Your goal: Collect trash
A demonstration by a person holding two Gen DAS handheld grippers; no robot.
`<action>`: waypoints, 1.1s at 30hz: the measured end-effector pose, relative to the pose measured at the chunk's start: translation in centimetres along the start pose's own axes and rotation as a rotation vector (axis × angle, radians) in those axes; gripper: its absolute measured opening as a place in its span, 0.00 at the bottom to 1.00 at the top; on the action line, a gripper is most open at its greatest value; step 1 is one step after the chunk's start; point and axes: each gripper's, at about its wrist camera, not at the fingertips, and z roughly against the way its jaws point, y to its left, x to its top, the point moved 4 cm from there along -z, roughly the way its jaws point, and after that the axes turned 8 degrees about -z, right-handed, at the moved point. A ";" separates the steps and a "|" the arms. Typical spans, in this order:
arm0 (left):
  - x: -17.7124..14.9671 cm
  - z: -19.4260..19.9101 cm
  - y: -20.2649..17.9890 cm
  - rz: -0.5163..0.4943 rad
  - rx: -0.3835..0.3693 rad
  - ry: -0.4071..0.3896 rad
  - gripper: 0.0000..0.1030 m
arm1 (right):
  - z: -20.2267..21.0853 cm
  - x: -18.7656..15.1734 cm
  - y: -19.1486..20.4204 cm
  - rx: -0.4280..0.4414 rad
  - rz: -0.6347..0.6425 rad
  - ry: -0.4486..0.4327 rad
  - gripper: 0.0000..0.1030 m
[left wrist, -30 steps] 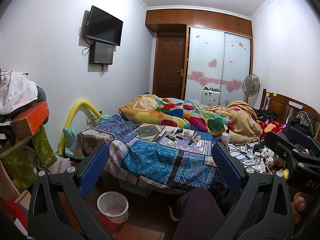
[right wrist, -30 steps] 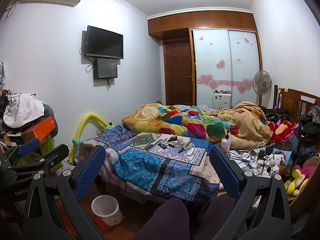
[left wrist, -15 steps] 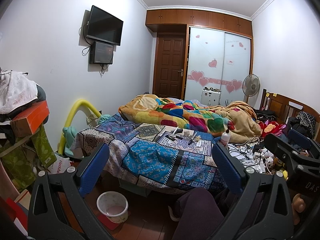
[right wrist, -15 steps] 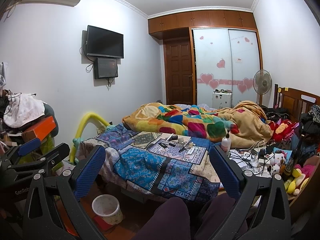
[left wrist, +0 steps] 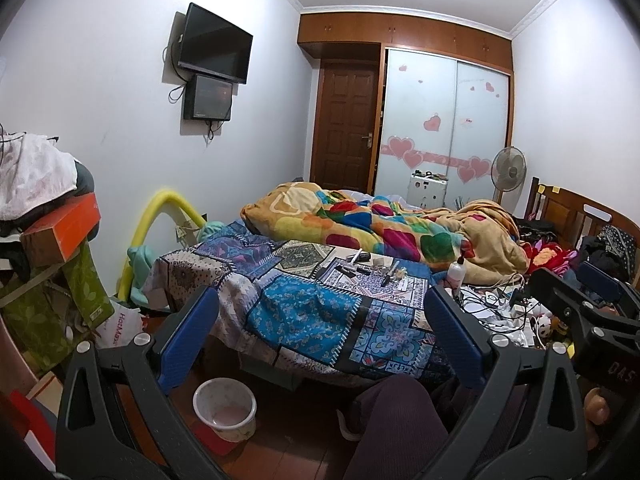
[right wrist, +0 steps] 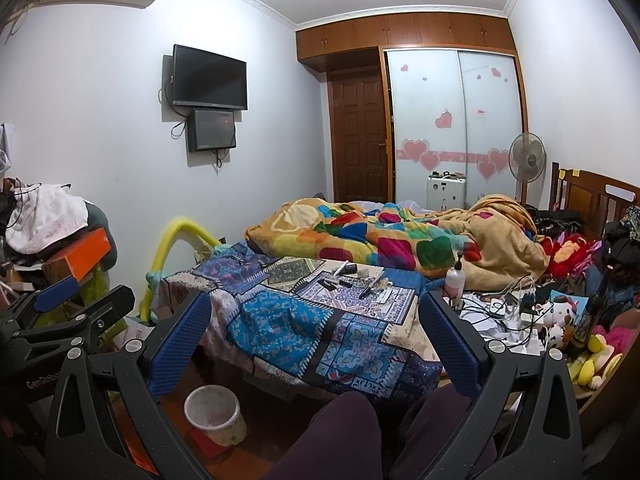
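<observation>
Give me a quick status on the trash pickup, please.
Both tools open and empty: left tool, right tool. Bin on floor by bed. Nothing picked up yet.

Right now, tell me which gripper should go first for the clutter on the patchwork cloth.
Probably right. Both grippers are open and empty, but the right gripper lines up with the small items; the left gripper sits nearer the bin.

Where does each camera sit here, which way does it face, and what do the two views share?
Left wrist: on the left claw, open, facing the bed; a knee and the right claw at the right edge show.
Right wrist: on the right claw, open, same heading; both knees show.
Shared: patchwork cloth, waste bin, wall TV.
</observation>
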 end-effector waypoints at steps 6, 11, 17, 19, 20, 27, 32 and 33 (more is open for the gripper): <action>0.7 -3.0 0.3 0.029 0.017 0.024 1.00 | -2.7 0.5 -1.6 -0.032 -0.018 0.009 1.00; 1.4 -7.1 -0.2 0.026 0.026 0.051 1.00 | -5.7 1.1 -3.4 -0.076 -0.022 0.022 1.00; 1.3 -13.0 -1.2 0.046 -0.019 0.111 1.00 | -9.1 1.5 -5.3 -0.138 0.006 0.029 1.00; 1.1 -15.3 -1.8 0.042 -0.024 0.136 0.99 | -10.5 1.5 -6.2 -0.159 0.012 0.039 1.00; 1.0 -16.6 -2.3 0.041 -0.041 0.157 0.99 | -11.2 1.6 -6.5 -0.165 0.013 0.046 1.00; -0.5 -25.5 -4.2 0.035 -0.069 0.287 0.99 | -17.0 1.0 -9.6 -0.197 0.023 0.134 1.00; -1.5 -32.5 -5.1 0.041 -0.114 0.363 1.00 | -22.0 0.3 -12.1 -0.207 0.021 0.205 1.00; -1.6 -33.6 -5.3 0.042 -0.115 0.373 1.00 | -23.3 0.1 -12.7 -0.204 0.022 0.222 1.00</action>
